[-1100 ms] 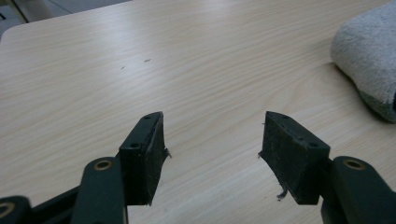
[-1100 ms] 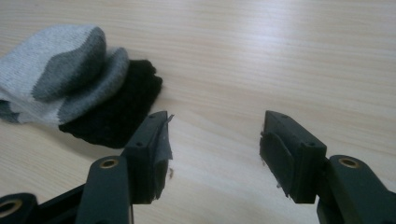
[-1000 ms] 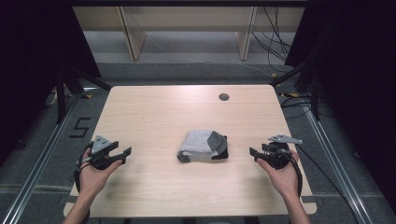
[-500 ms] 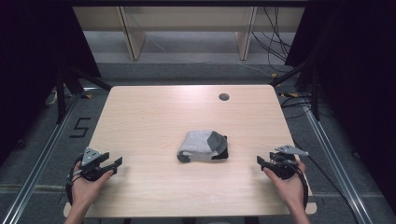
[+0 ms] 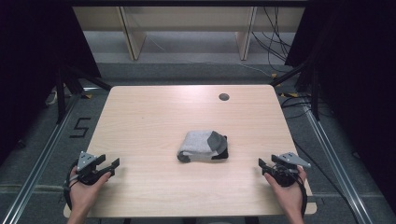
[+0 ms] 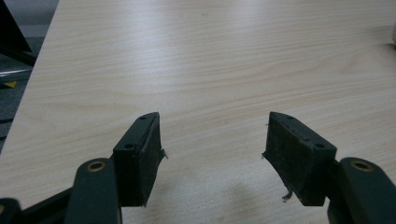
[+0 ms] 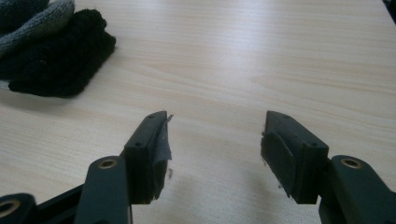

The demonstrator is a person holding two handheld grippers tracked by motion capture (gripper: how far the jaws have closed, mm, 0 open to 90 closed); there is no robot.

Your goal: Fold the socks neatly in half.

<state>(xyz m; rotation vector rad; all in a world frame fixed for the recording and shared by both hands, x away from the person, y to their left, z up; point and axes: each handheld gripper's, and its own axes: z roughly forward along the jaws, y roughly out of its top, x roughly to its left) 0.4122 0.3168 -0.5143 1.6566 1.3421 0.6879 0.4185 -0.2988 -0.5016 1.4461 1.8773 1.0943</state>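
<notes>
- While both tools rest low at the near worktop corners, the left tool has just been opening with nothing between its jaws; the right tool gapes wide, empty.
- Rolled socks lie at centre, toward two o'clock from the left tool and ten o'clock from the right; approach them low from both sides.
- Right gripper view shows the bundle's black knit edge close; high view shows its grey wrap.

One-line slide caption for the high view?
Folded grey sock bundle mid-table; left claw and right claw open, empty, flanking it.

Socks on table, centre
</notes>
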